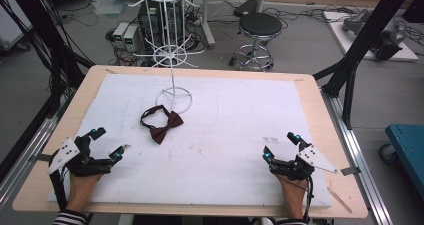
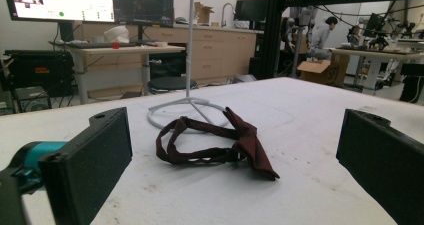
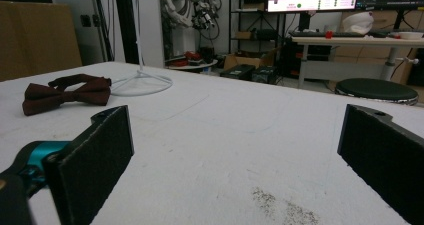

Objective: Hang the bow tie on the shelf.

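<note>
A dark red bow tie with its strap looped lies on the white table cover, just in front of the round base of a white wire rack. My left gripper rests low at the near left, open and empty, its jaws facing the bow tie, which lies a short way ahead. My right gripper rests at the near right, open with nothing between its jaws. In the right gripper view the bow tie lies far off to the left, beside the rack base.
The white foam sheet covers a wooden table. A black stool, cables and computer boxes stand on the floor behind. Black frame posts rise at both sides. A blue cart stands at the right.
</note>
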Motion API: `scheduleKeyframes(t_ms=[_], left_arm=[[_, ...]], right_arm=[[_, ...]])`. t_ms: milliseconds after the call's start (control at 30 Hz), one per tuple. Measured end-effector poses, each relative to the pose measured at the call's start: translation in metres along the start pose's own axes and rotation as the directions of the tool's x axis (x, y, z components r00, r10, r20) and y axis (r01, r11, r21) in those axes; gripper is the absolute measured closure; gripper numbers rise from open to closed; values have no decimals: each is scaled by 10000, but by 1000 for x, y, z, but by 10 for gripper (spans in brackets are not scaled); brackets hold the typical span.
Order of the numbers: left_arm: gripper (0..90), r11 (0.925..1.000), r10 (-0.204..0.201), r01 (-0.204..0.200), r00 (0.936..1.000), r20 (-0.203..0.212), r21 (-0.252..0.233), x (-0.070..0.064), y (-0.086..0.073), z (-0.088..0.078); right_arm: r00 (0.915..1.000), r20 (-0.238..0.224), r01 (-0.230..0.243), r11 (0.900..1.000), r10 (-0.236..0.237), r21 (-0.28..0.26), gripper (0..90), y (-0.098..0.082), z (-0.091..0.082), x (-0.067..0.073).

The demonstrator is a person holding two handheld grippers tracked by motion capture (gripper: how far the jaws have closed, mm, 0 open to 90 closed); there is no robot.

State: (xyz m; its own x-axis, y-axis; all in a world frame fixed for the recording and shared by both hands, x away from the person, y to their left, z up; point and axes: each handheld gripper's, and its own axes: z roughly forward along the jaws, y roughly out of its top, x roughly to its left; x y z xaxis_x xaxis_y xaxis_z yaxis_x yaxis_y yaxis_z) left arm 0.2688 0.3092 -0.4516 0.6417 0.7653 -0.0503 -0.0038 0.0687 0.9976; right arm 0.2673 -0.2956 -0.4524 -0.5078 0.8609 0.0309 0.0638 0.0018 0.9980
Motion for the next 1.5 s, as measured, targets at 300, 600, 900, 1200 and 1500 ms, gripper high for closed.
scheduleKeyframes(t_ms=[300,600,900,1200,1500], left_arm=[[17,9992,187,-195,9996,234,343,3,18,1],[17,9922,422,-495,9970,654,1145,4,46,10],[17,9658,713,-1024,9882,1355,2383,1,70,30],[17,9417,724,-1293,9795,1882,3107,-6,85,56],[17,9084,550,-1395,9744,2182,3942,-9,94,86]], right_arm=[[10000,-8,-19,10000,19,6,7,0,0,0],[10000,-24,-67,10000,67,0,6,0,0,0],[10000,-20,-91,10000,91,-1,6,0,0,0],[9999,-10,-104,9999,104,10,6,0,0,-1],[9999,-43,-145,9999,145,-16,6,0,0,-1]])
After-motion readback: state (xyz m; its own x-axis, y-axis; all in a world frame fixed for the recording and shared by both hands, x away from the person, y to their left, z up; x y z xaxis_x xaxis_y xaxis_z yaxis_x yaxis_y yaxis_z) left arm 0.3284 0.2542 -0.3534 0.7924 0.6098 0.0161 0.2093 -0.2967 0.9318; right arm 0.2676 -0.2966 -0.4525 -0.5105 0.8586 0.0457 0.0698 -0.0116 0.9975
